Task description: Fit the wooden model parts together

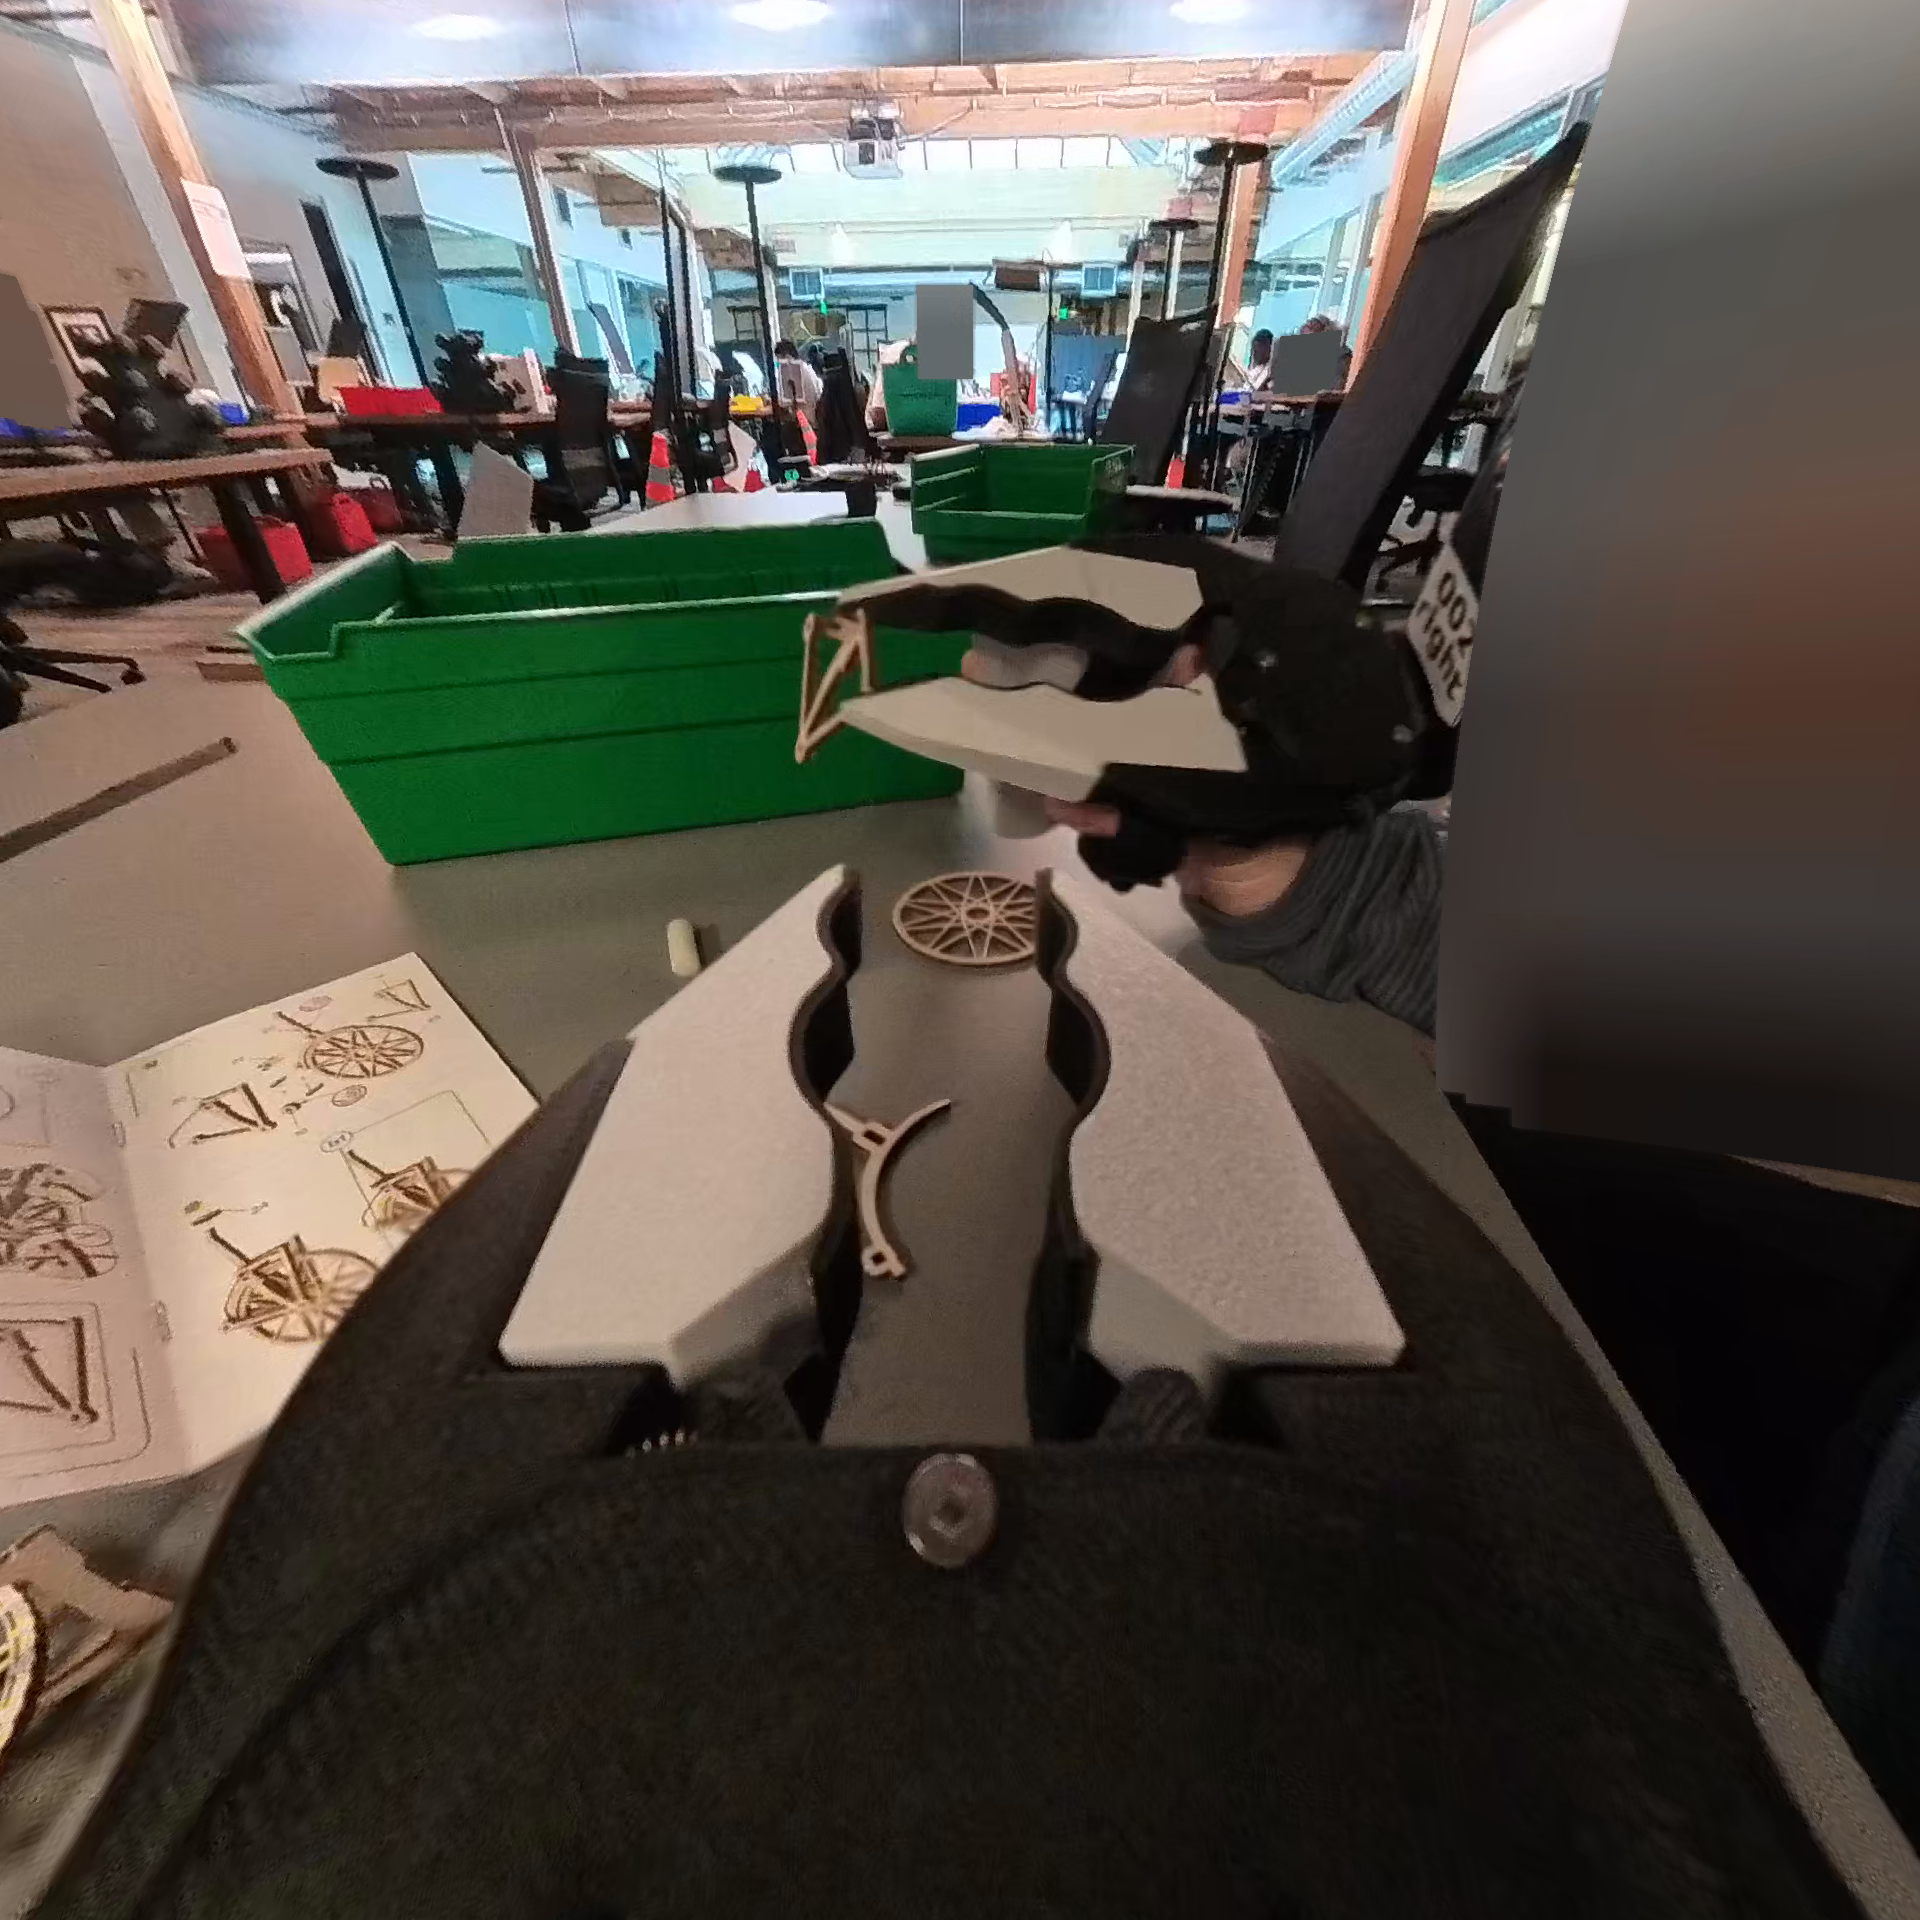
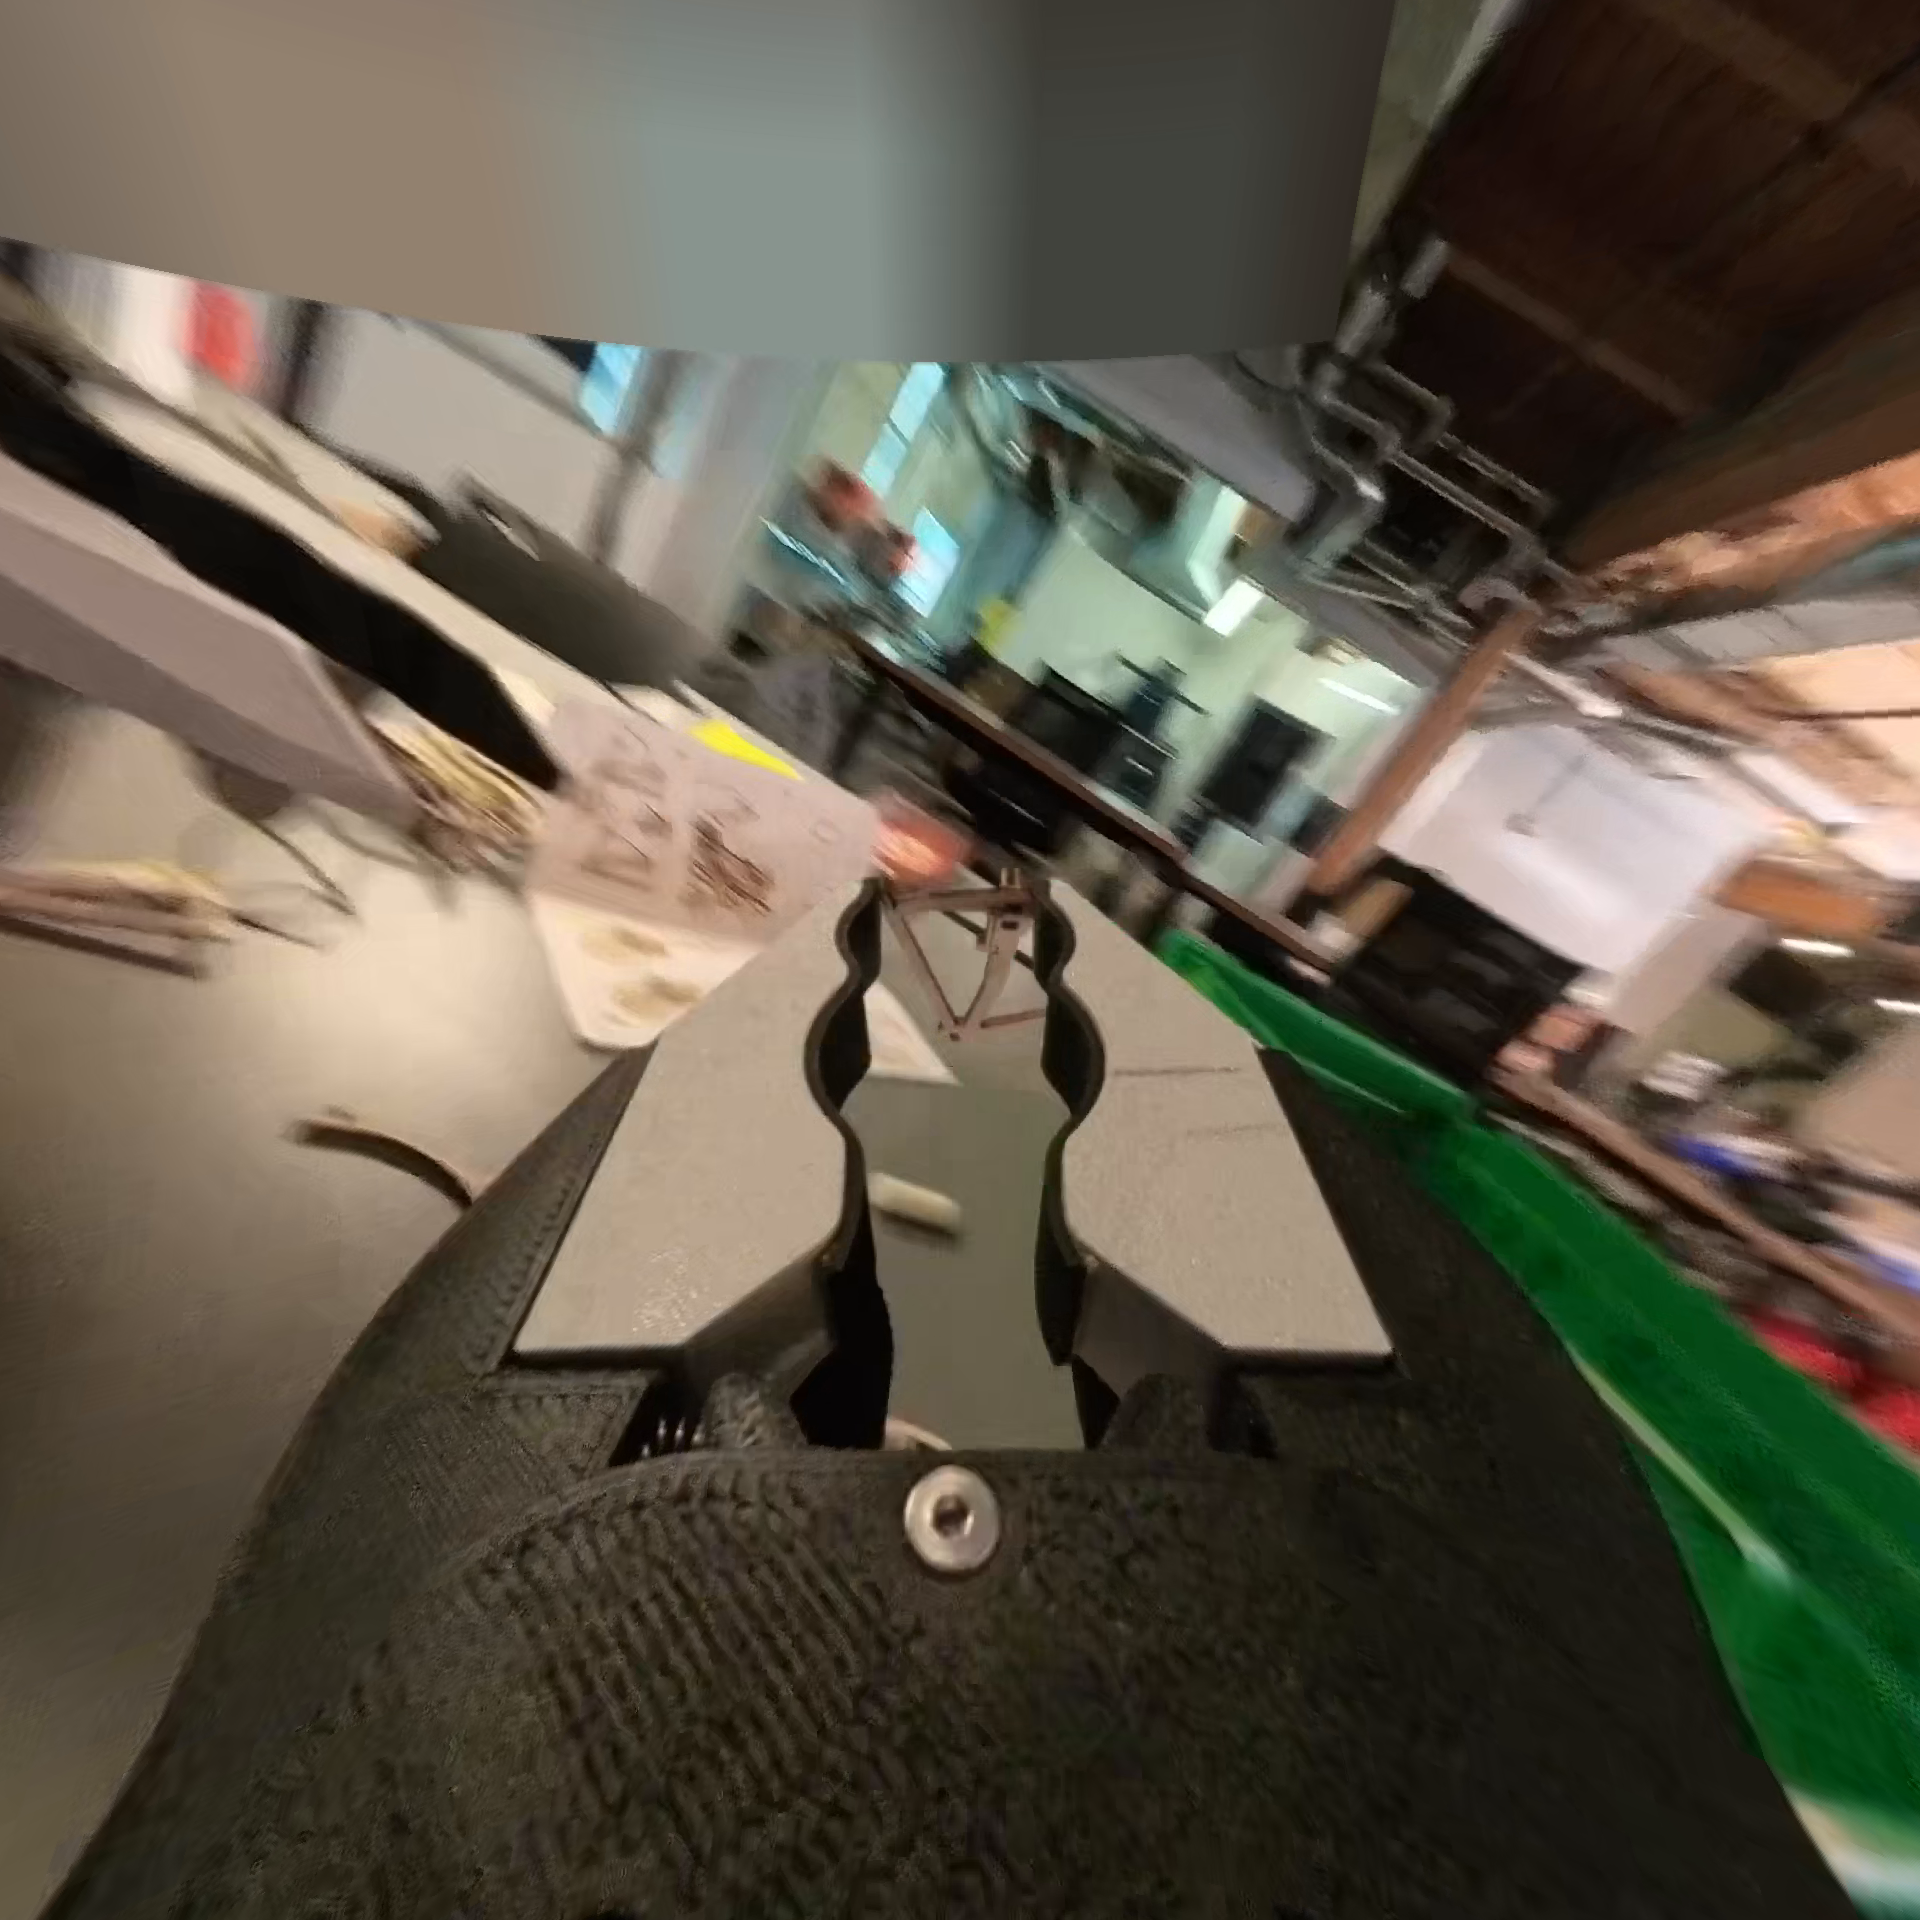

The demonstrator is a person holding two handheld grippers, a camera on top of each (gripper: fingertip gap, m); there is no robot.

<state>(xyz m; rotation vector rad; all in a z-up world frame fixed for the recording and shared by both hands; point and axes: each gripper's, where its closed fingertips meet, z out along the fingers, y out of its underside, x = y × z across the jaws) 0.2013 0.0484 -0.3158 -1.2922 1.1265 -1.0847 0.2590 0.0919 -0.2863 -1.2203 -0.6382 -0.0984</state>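
Hovering low over the grey table (image 1: 260, 883), the left gripper (image 1: 948, 914) has its fingers spread, and a curved wooden piece (image 1: 883, 1184) lies flat on the table between them. A little farther lies a round wooden wheel (image 1: 966, 921). Beyond it, in front of the green bin (image 1: 582, 717), the right gripper (image 1: 836, 665) is raised and pinches a triangular wooden frame (image 1: 831, 681) at its tips.

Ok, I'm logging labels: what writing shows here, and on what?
White sticker on the right gripper, shut on a wooden frame: printed writing, not quoted here.
Instruction booklet: diagrams, step marks too small to read.
Paper sign on a far post: too small.
Right wrist view: too blurred.
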